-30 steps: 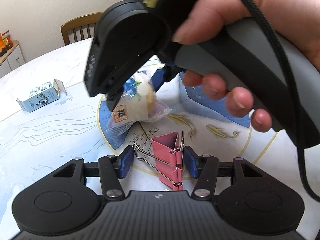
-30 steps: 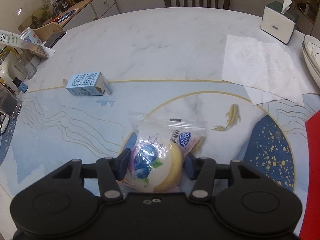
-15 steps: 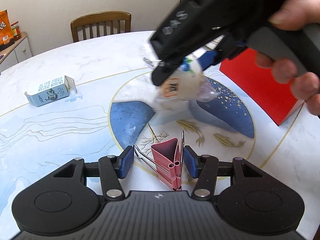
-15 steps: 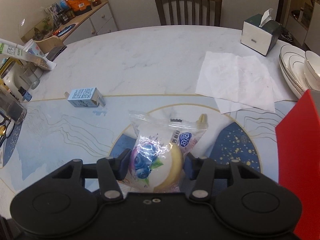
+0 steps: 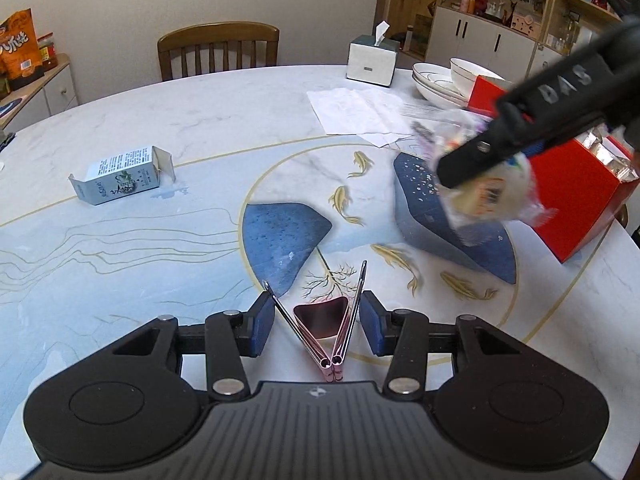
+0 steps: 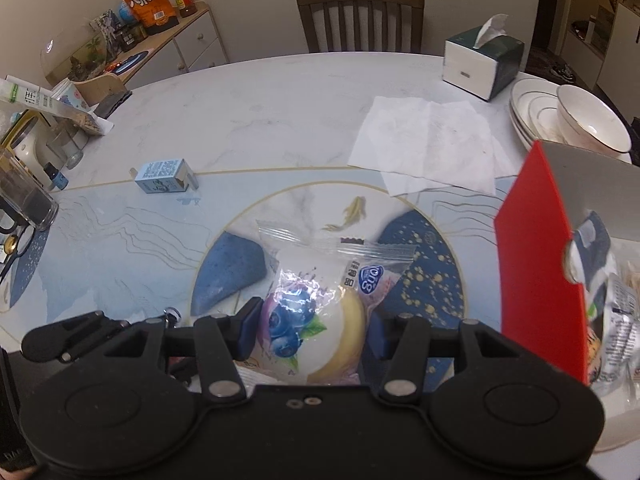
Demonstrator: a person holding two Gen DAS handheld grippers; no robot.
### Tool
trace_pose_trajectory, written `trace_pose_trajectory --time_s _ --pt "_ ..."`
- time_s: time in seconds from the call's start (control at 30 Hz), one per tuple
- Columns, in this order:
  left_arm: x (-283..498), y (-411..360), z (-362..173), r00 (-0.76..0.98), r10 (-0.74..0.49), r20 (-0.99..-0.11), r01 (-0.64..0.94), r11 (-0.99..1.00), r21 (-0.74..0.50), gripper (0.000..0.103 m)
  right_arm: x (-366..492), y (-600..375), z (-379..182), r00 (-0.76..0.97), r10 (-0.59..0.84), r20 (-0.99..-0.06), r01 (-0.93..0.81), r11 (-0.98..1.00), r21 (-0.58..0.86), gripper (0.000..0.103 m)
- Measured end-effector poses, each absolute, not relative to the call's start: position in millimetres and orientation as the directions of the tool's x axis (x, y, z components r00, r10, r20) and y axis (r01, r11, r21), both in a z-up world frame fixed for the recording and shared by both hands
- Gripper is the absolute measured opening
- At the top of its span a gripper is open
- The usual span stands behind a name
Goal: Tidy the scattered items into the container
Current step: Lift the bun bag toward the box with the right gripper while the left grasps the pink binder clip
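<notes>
My right gripper (image 6: 312,332) is shut on a clear-wrapped blueberry bun (image 6: 316,312) and holds it in the air just left of the red box (image 6: 536,264), which has packets inside. In the left wrist view the bun (image 5: 492,192) hangs in front of the red box (image 5: 576,200) under the right gripper's body. My left gripper (image 5: 318,322) is shut on a pink binder clip (image 5: 324,320), its wire handles spread forward, above the table. A small blue-white carton (image 5: 120,174) lies on the table at the left; it also shows in the right wrist view (image 6: 162,176).
White paper napkins (image 5: 356,114), a tissue box (image 5: 372,62) and stacked white bowls (image 5: 452,78) stand at the back right. A chair (image 5: 218,50) is behind the table. A glass (image 6: 24,200) and jars crowd the left edge in the right wrist view.
My right gripper has lifted the bun off the table and carried it right, to the red box. My left gripper has risen with the pink clip held.
</notes>
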State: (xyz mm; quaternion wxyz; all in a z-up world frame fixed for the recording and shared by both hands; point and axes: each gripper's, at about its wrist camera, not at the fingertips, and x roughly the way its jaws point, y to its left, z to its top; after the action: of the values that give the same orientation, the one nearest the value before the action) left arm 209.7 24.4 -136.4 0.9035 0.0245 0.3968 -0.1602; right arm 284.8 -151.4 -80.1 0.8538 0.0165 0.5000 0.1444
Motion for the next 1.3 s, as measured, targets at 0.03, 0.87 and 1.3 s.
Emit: trace_pose_trajectory --time_s 0.03,0.87,1.3 --pt "209.4 25.6 -135.7 0.635 -0.27 -0.724 0.304 0.949 -0.088 0.045 282.1 -153.8 -79.5 0.459 0.264 -0.848 -0.227 0.958 0.175 0.051" --pt "194.1 24.9 -119.1 0.663 -0.266 -0.7 0.228 0.962 -0.149 0.028 249.1 -219.9 -49.0 0.522 0.265 -0.811 -0.189 0.963 0.193 0.051" --pt "186.3 17.0 -109.9 0.679 -0.253 -0.689 0.192 0.967 -0.165 0.023 247.1 -265.6 -42.1 0.56 0.243 -0.792 -0.139 0.97 0.199 0.051"
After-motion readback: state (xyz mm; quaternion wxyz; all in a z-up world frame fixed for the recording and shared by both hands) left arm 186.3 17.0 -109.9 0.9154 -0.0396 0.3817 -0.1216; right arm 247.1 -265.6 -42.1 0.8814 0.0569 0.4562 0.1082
